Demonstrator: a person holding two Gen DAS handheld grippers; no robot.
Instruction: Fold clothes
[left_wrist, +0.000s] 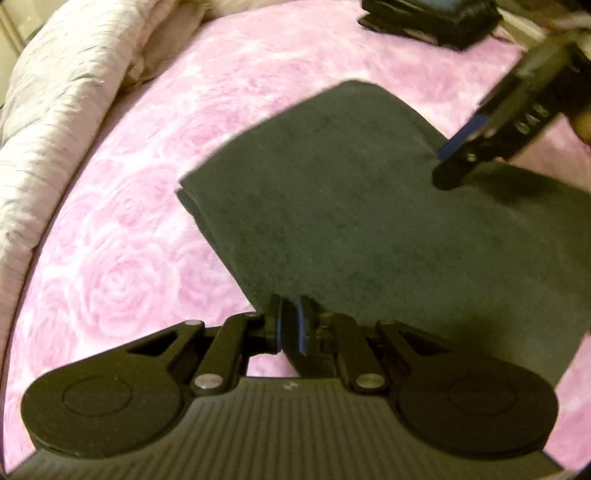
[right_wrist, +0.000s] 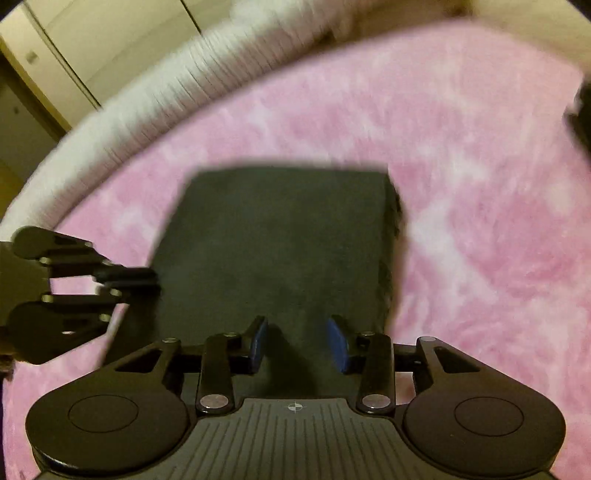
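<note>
A dark grey folded garment (left_wrist: 354, 206) lies flat on a pink rose-patterned blanket (left_wrist: 122, 266). My left gripper (left_wrist: 290, 325) is shut on the garment's near corner, with the cloth pinched between its blue pads. My right gripper (right_wrist: 300, 341) is open and hovers just above the near edge of the same garment (right_wrist: 280, 236). In the left wrist view the right gripper (left_wrist: 458, 155) reaches in from the upper right over the garment's far side. In the right wrist view the left gripper (right_wrist: 144, 282) is at the garment's left edge.
A rolled white quilt (left_wrist: 48, 122) runs along the blanket's left side and shows as a white band in the right wrist view (right_wrist: 147, 85). A stack of dark folded clothes (left_wrist: 432, 18) sits at the far edge. Cream cabinet doors (right_wrist: 85, 40) stand beyond.
</note>
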